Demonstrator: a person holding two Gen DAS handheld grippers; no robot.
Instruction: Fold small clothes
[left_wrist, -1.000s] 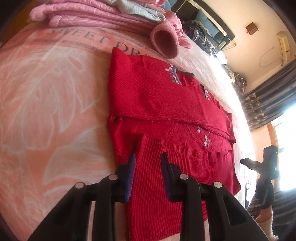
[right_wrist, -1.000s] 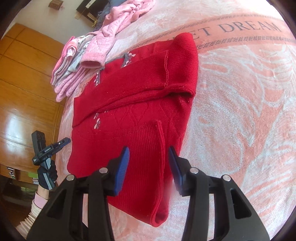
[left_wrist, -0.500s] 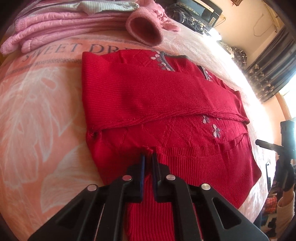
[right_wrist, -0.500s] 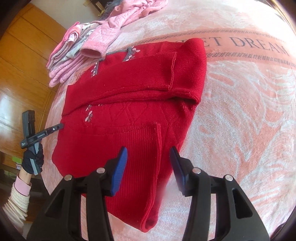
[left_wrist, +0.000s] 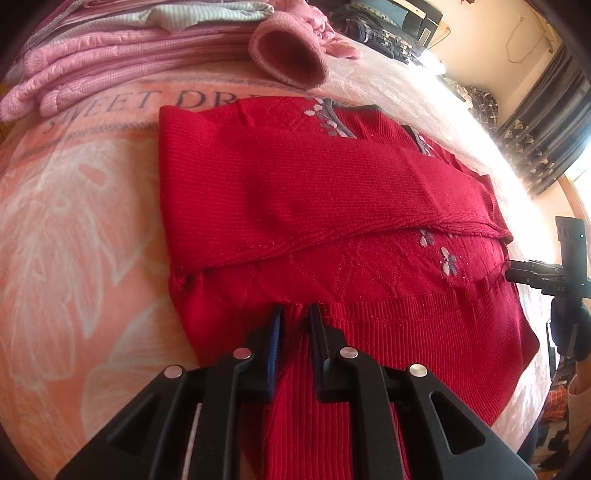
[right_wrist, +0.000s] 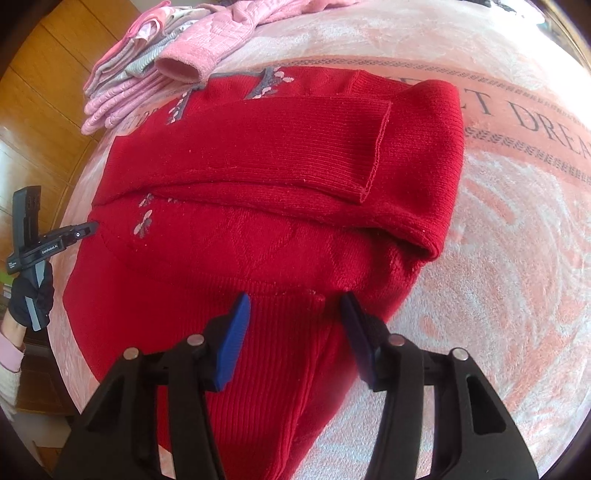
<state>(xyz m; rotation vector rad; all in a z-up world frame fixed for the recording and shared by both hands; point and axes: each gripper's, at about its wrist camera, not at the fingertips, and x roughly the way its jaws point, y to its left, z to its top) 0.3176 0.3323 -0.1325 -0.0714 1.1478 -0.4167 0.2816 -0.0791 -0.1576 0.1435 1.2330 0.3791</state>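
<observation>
On plush pink blanket (right_wrist: 517, 258), ribbed red sweater (left_wrist: 314, 192) (left jaws pinching its hem, right jaws spread).

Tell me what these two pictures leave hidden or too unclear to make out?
- Blanket lettering, left view: the red sweater covers the later letters.
- Sweater's near hem, both views: the left gripper, closed on a fold, and the open right gripper block it.
- Pink clothes pile, right view: cut off by the top edge.
- Room beyond the curtains, left view: washed out by glare.
</observation>
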